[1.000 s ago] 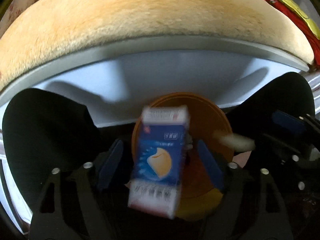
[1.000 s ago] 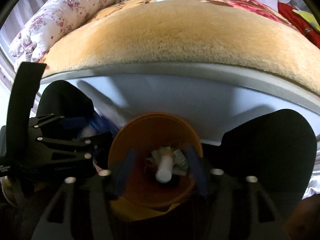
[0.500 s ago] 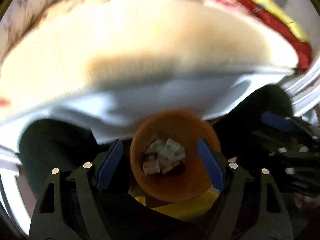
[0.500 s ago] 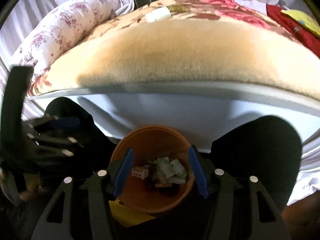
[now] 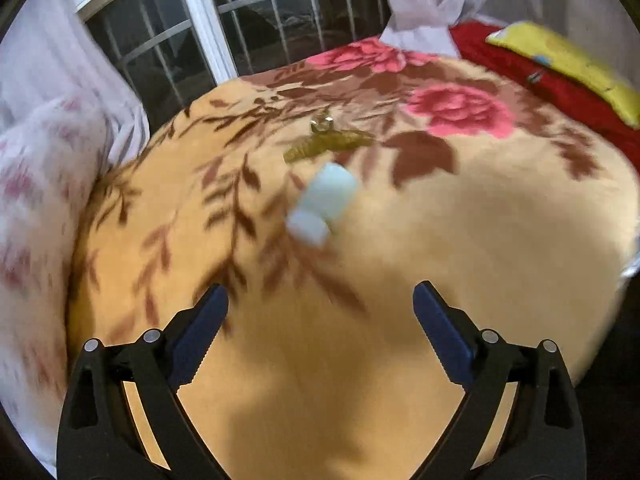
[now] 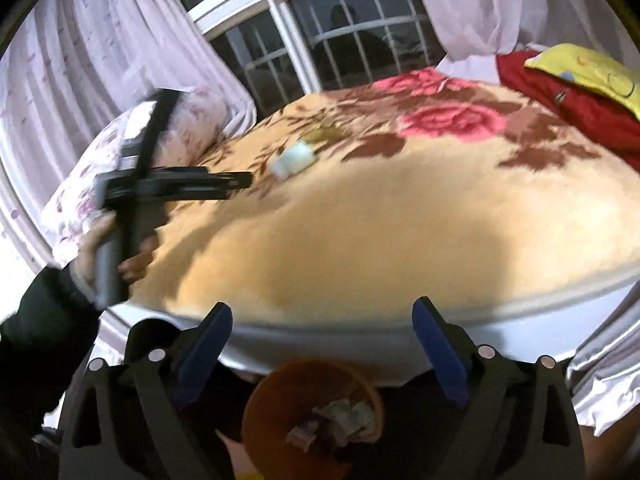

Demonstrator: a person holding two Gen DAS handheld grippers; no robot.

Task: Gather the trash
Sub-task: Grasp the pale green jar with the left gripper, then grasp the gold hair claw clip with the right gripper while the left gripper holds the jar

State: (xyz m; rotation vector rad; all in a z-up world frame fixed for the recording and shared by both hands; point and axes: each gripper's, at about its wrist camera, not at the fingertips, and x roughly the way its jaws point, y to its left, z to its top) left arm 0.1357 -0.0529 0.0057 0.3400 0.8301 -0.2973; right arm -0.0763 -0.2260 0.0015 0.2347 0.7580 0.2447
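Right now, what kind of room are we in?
Most likely a bedroom: a bed under a tan plush floral blanket, a pink-flowered white pillow, and a barred window with sheer white curtains. An orange round trash bin sits at the bedside.

Big bed with a fuzzy tan flower blanket, small white bottle lying in the middle, gold wrapper just behind it, flowery pillow on the left, red cloth far right

Left gripper: jaws spread wide, nothing between them. Right gripper: jaws spread wide, empty. Left hand: wrapped around its handle.
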